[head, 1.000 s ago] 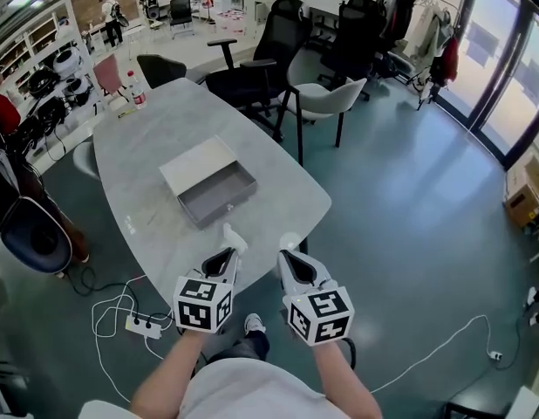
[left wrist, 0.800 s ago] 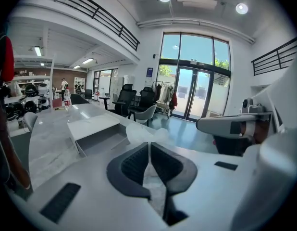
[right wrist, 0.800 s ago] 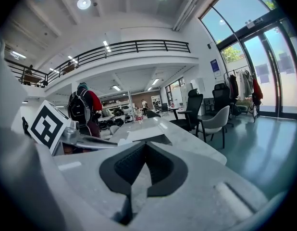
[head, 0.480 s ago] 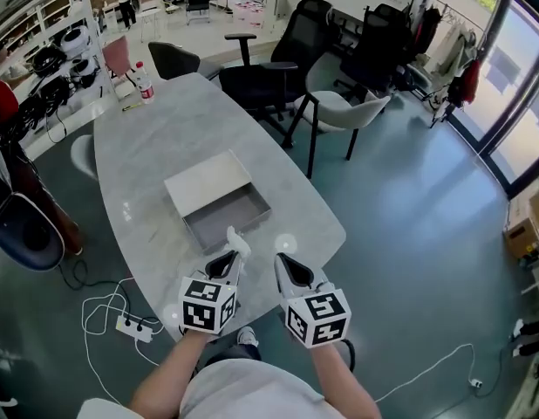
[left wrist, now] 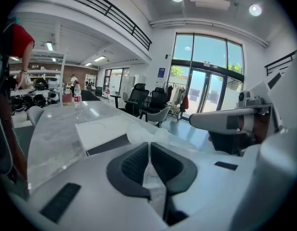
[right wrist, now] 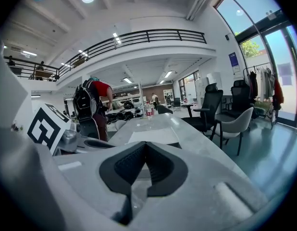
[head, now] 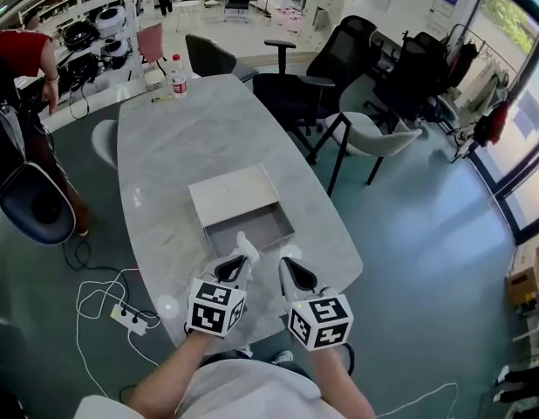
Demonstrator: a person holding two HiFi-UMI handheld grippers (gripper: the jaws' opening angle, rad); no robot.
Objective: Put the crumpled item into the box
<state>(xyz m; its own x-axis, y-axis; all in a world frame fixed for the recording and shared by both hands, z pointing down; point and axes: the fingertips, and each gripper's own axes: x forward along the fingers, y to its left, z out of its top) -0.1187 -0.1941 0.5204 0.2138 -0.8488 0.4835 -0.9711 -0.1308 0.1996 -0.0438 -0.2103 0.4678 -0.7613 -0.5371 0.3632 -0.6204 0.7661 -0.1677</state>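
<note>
The crumpled white wad (head: 246, 242), soft and tissue-like, is pinched in the ribbed dark pads of my left tongs (left wrist: 149, 153), just at the near rim of the shallow grey rectangular box (head: 252, 232). My right tongs (right wrist: 145, 153) are pressed together, empty, beside them, above the marbled oval tabletop (head: 182, 147).

Left gripper (head: 238, 264) and right gripper (head: 289, 271) level, side by side, fingers (left wrist: 130, 165) closed.

"What's the surface (head: 165, 160) like?"
"Glossy grey stone, veined. The box (head: 226, 197) is matt grey card."
"And the crumpled item (head: 246, 244)?"
"Thin white paper. The left claw (left wrist: 149, 146) is smooth white plastic with ribbed black rubber pads (left wrist: 133, 165)."
</note>
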